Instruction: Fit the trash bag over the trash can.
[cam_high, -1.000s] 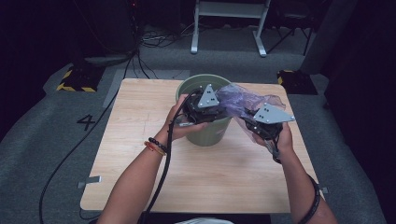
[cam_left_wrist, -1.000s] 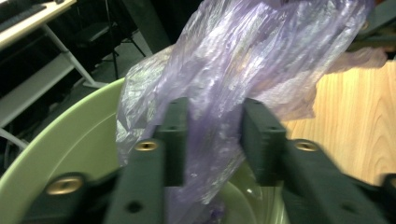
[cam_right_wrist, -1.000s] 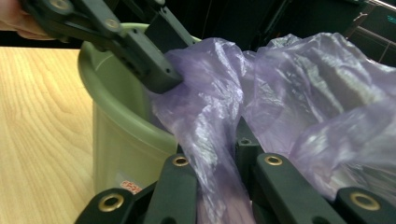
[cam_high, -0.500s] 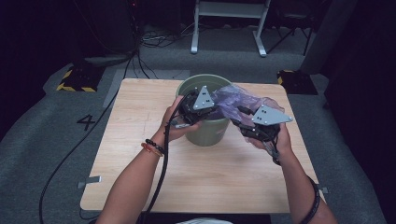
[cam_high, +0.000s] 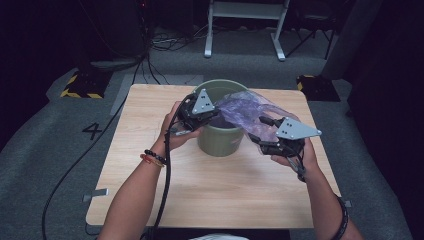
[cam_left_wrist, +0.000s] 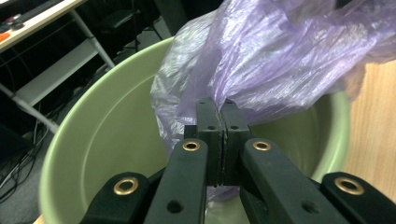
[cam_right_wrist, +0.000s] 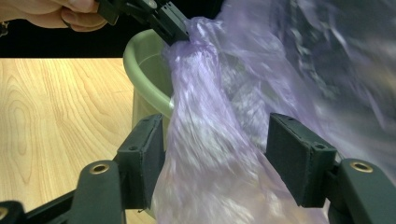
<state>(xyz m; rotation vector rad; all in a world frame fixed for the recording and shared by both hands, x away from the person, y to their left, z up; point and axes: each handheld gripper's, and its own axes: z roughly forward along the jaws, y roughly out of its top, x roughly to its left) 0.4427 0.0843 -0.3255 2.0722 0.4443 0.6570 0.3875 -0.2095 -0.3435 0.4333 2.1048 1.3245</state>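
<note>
**Two hand-held grippers with a purple plastic bag over a green bucket**

The left gripper (cam_left_wrist: 215, 116) has its two black jaws pressed flat together, pinching a gathered fold of a thin, translucent purple plastic bag (cam_left_wrist: 280, 60). The pinch sits just above the open mouth of a round pale green plastic bucket (cam_left_wrist: 107, 140), near the middle of the opening. The film is crinkled and glossy, catching pale highlights, and it bunches into a tight neck where the jaws hold it.

From that neck the bag spreads out to the person's right, over the bucket's rim. In the right gripper view the sheet runs down between the jaws of the right gripper (cam_right_wrist: 212, 154), which stand wide apart on either side of it. Whether either jaw pad touches the film cannot be told; the bag there is blurred.

From the high view, the left gripper (cam_high: 212, 114) is held over the near-left part of the bucket (cam_high: 220, 140), with the left hand (cam_high: 175, 131) wrapped around its body and the forearm reaching in from the bottom edge. The right gripper (cam_high: 260, 131) sits just to the right of the bucket, level with its side, cradled in the right hand (cam_high: 295, 156). The bag (cam_high: 245, 110) drapes between the two grippers.

The bucket stands upright on a light wooden square table (cam_high: 150, 165), toward its far middle. The table rests on a grey carpeted floor (cam_high: 45, 165).
</note>
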